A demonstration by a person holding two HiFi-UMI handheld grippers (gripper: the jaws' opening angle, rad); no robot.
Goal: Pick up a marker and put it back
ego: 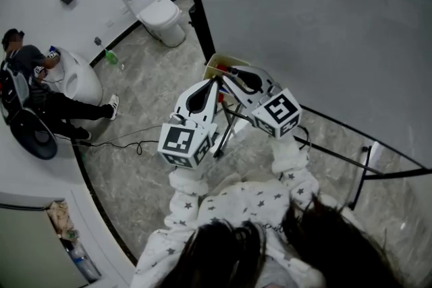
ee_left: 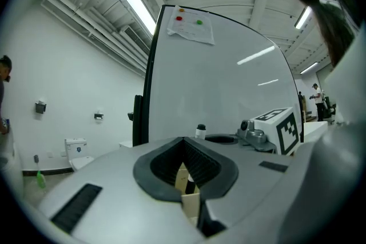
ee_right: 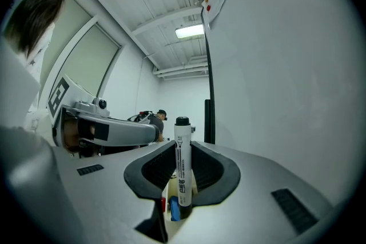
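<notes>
A white marker [ee_right: 183,163] with a black cap stands upright between the pads of my right gripper [ee_right: 182,148], which is shut on it. Its cap [ee_left: 201,131] shows past my left gripper in the left gripper view. Below the right jaws is a cream box [ee_right: 171,186] with a blue marker [ee_right: 174,210] and a red one [ee_right: 163,203] in it. In the head view both grippers hang just over that box [ego: 217,63] at the whiteboard's foot. My left gripper [ego: 214,82] is to the left of the right gripper [ego: 229,72]. Its pads [ee_left: 200,160] meet with nothing between them.
The large whiteboard [ego: 324,23] fills the right side, on black stand legs [ego: 351,162]. A toilet [ego: 159,15] and a green bottle [ego: 110,57] are on the marble floor at the back. A seated person [ego: 40,88] is far left. A black cable [ego: 128,141] lies on the floor.
</notes>
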